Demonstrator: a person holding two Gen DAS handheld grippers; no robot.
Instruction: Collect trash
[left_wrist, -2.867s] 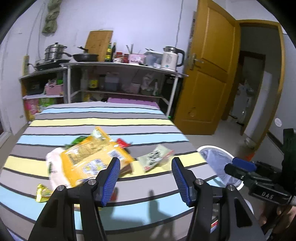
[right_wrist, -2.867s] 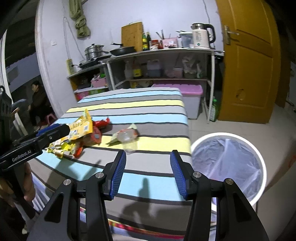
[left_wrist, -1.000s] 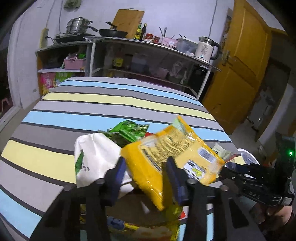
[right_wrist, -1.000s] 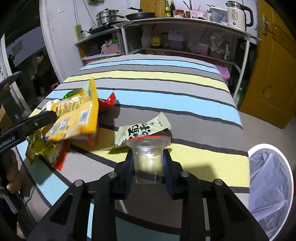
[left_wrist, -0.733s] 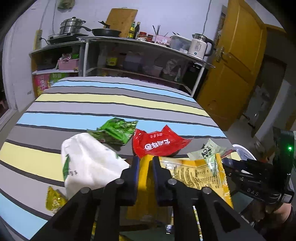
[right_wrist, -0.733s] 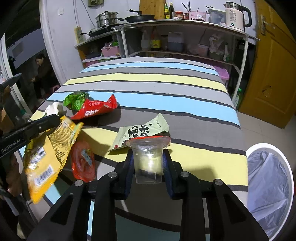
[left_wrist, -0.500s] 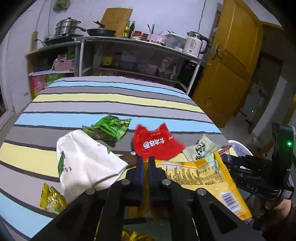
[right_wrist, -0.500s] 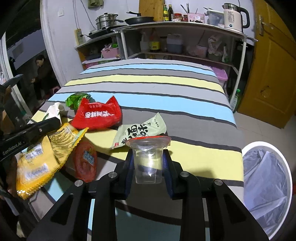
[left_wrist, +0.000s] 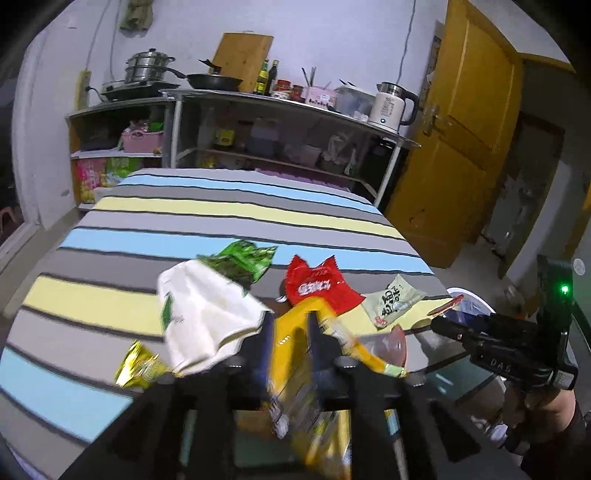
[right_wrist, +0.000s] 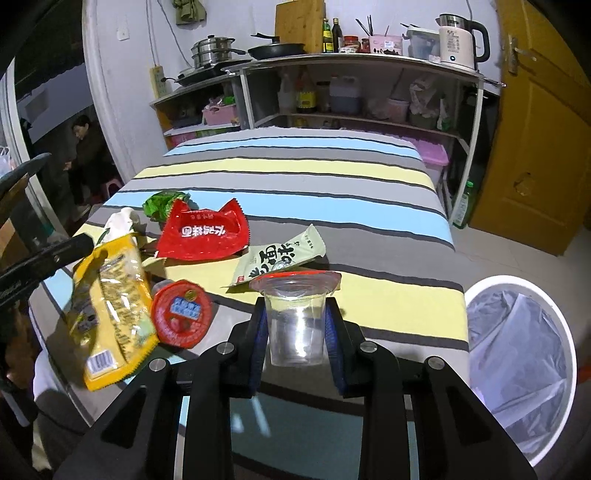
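Holding trash in both grippers now. Left gripper (left_wrist: 290, 343), lower centre of its frame, has its jaws pinched tight on the yellow packet (left_wrist: 295, 369); the packet hangs blurred off the striped table (left_wrist: 221, 210). Three seconds back these jaws stood wide apart above it; a second ago they were closing round it.

Right gripper (right_wrist: 295, 332), centre of its frame, is clamped on the clear cup (right_wrist: 295, 325) with the red peel lid. The cup has been gripped for the last second; the camera has since drawn slightly back.

With the yellow packet lifted, what lay under it shows: red wrapper (right_wrist: 203, 236), round red lid (right_wrist: 181, 314), green wrapper (right_wrist: 162, 199), white bag (left_wrist: 199, 314), gold wrapper (left_wrist: 138, 365). Pale green sachet (right_wrist: 280, 254) lies flat beside the cup.

Lined bin (right_wrist: 517, 365) sits at lower right, off the table's edge. Judgement: two pieces secured, neither binned; carry-over next, six pieces left.
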